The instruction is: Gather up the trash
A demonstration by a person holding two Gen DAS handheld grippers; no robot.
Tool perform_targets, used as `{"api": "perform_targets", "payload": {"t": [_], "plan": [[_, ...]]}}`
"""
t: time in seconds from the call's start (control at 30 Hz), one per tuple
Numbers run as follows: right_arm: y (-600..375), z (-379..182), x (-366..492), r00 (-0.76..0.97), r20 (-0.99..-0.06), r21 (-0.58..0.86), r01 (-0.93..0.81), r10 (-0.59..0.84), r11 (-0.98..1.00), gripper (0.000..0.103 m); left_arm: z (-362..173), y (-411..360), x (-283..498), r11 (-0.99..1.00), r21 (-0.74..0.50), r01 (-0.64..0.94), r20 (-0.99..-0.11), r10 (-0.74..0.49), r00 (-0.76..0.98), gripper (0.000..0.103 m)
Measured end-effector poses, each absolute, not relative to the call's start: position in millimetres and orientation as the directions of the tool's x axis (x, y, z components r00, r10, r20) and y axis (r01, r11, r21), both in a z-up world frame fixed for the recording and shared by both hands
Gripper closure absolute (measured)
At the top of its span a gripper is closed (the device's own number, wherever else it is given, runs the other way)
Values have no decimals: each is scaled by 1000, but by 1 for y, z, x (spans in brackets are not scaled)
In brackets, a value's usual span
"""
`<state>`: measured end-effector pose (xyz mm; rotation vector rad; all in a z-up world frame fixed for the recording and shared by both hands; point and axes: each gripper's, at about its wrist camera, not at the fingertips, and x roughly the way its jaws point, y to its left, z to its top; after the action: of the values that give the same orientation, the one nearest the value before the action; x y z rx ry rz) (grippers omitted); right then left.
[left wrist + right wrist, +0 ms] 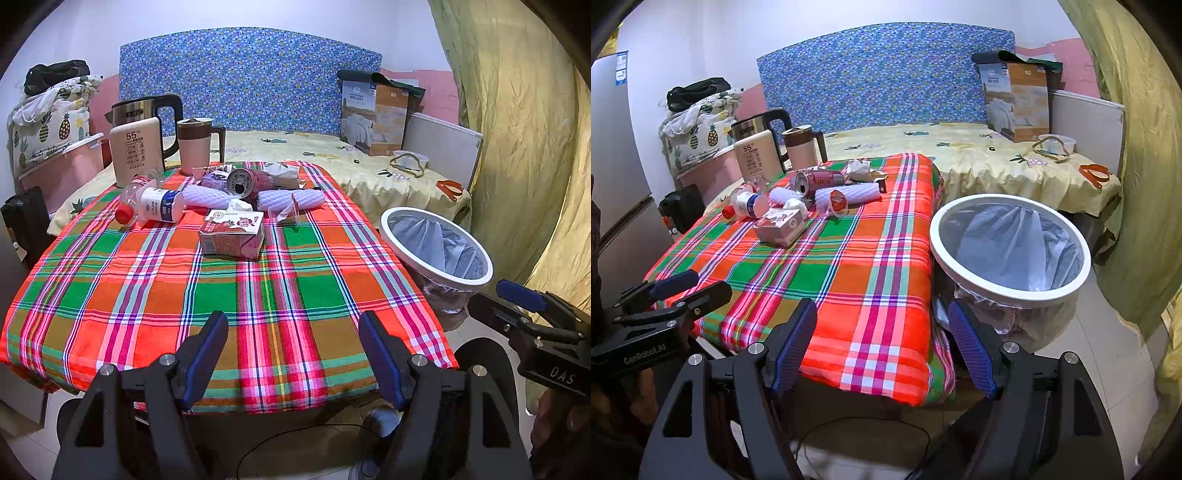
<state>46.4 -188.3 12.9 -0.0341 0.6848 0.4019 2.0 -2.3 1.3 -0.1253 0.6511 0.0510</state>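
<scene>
Plaid-clothed table carries a can lying lengthwise, mouth toward both wide-open, empty grippers, left gripper and right gripper, at its near edge.

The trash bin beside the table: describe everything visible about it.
The trash bin is round, with a wide white rim that looks like plastic, and is lined with a thin, crinkled, translucent bag whose edge is folded over below the rim. Nothing shows inside the liner. It stands on the tiled floor at the right edge of the plaid-covered table, close against the hanging cloth, and looks tilted, though that may be lens distortion. Neither gripper touches it.
</scene>
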Motion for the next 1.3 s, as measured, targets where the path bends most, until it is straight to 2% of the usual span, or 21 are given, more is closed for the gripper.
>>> {"api": "perform_targets", "payload": {"t": [1.3], "plan": [[-187, 12, 48, 695, -626, 103, -374, 353, 921, 28, 3, -5, 1, 990, -111, -82, -611, -3, 792, 28]]}}
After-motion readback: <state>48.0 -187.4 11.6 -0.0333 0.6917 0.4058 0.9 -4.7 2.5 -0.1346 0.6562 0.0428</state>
